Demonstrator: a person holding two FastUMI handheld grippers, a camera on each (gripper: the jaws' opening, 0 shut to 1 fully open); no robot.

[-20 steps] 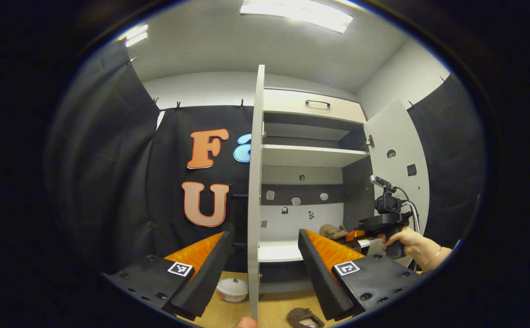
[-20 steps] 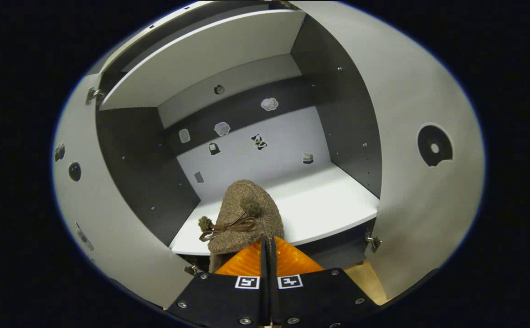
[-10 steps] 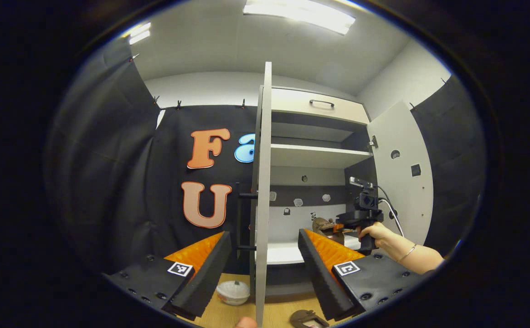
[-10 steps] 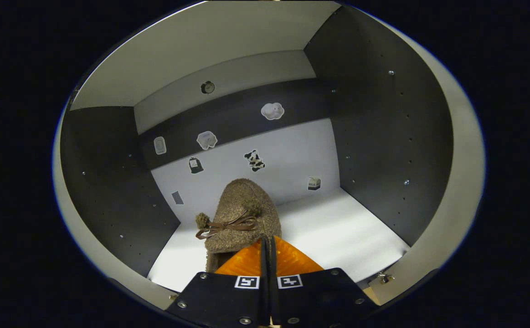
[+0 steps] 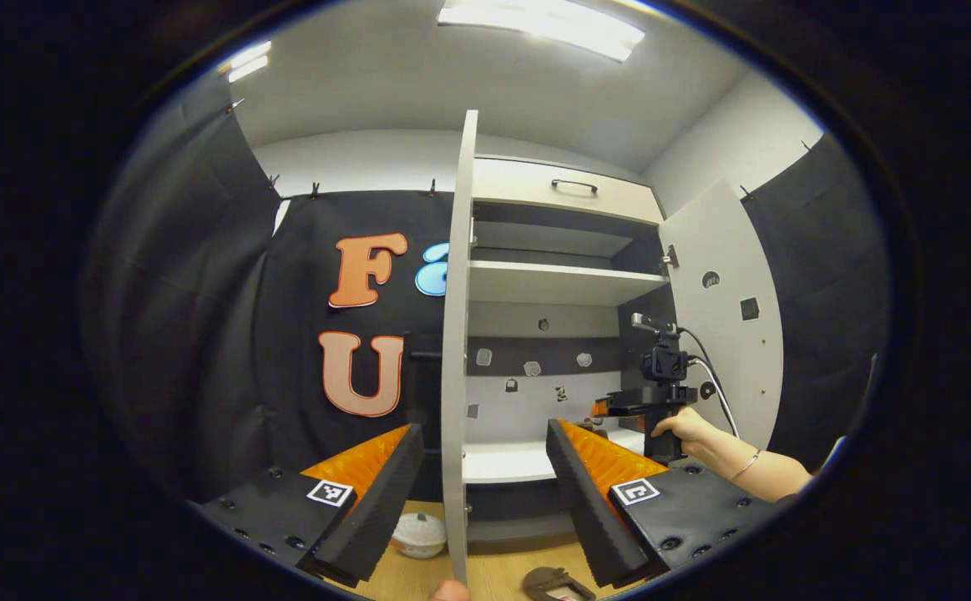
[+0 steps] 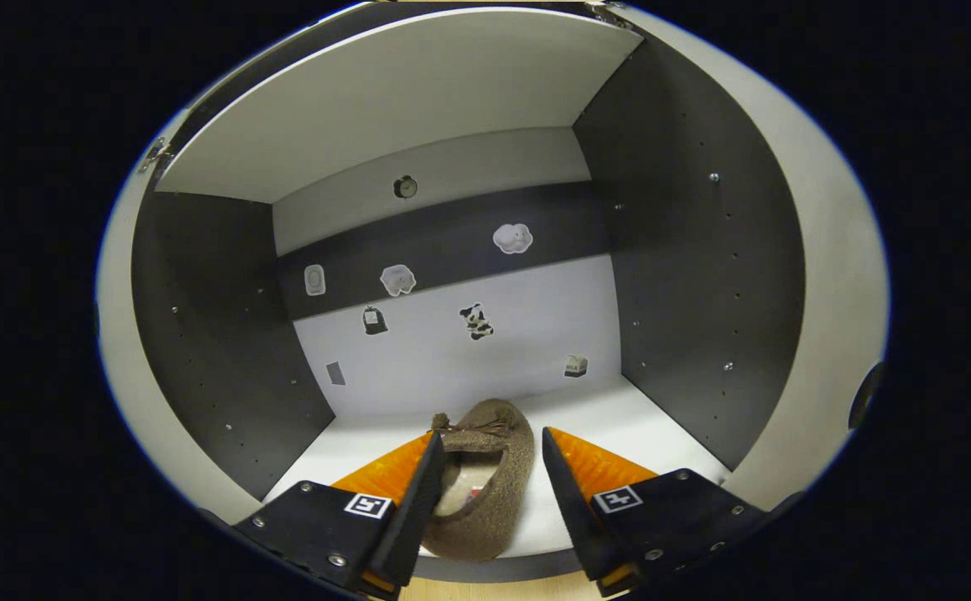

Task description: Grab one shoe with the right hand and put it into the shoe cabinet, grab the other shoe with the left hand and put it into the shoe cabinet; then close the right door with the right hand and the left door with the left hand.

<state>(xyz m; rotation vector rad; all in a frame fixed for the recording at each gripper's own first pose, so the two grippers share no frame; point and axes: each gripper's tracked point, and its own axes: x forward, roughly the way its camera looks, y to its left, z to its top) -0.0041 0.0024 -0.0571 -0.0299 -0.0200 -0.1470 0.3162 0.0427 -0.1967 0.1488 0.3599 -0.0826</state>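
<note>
Shoe (image 6: 485, 480) lies on the cabinet shelf (image 6: 619, 434) between the spread fingers of the empty right gripper (image 6: 485, 501), long axis pointing inward. Left gripper (image 5: 478, 492), open and empty, straddles the left door (image 5: 456, 334) edge; the other shoe (image 5: 558, 583) lies on the floor just below.

small white round pot (image 5: 419, 534) on the wooden floor (image 5: 502, 572), ceiling lamp (image 5: 541, 27) overhead
</note>
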